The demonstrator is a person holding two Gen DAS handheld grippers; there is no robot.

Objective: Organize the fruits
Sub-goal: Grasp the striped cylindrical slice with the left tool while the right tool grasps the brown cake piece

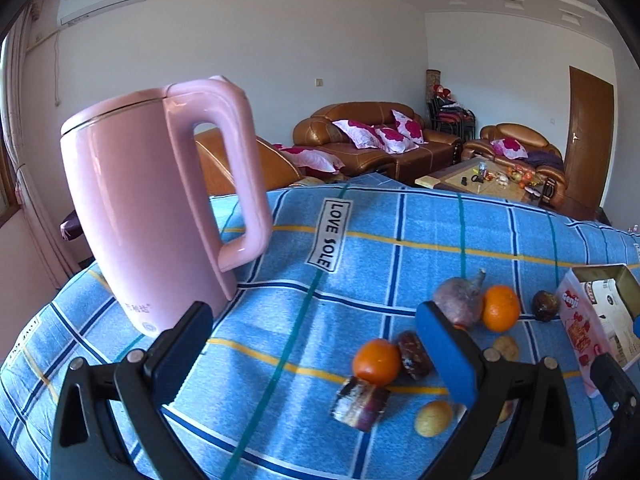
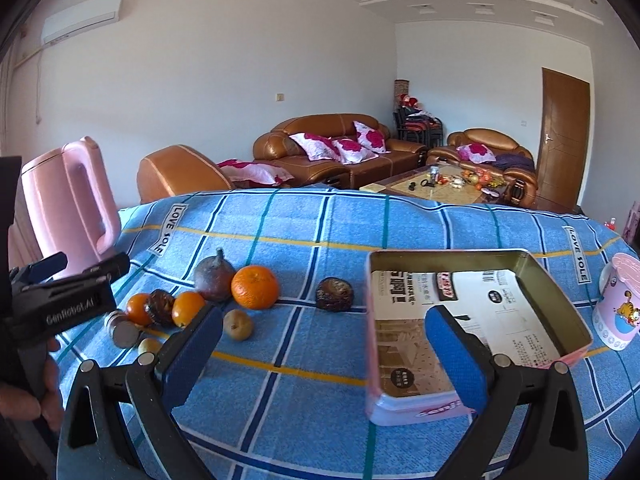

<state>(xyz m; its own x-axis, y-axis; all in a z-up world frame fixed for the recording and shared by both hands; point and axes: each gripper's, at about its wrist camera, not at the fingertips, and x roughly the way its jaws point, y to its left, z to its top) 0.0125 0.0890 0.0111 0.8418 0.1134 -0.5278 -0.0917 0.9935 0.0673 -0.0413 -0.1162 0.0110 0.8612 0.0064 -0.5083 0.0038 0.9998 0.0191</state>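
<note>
Blue-padded fingers (image 2: 456,356) of our right gripper (image 2: 326,352) stood wide apart, holding nothing, above the checked cloth (image 2: 304,392). Our open tin box (image 2: 556,292) lay at lower right; the fruits clustered at centre left, the round, dimpled orange (image 2: 255,287) beside a smooth purple fig (image 2: 214,278). Our left gripper (image 1: 316,352), likewise spread and empty, looked nearer the fruit.

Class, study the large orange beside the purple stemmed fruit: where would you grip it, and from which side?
Grip the large orange across its widest middle, coming from above. The purple stemmed fruit touches its left side, so set the jaws front to back. Its round shape would probably slip if pinched off-centre.
</note>
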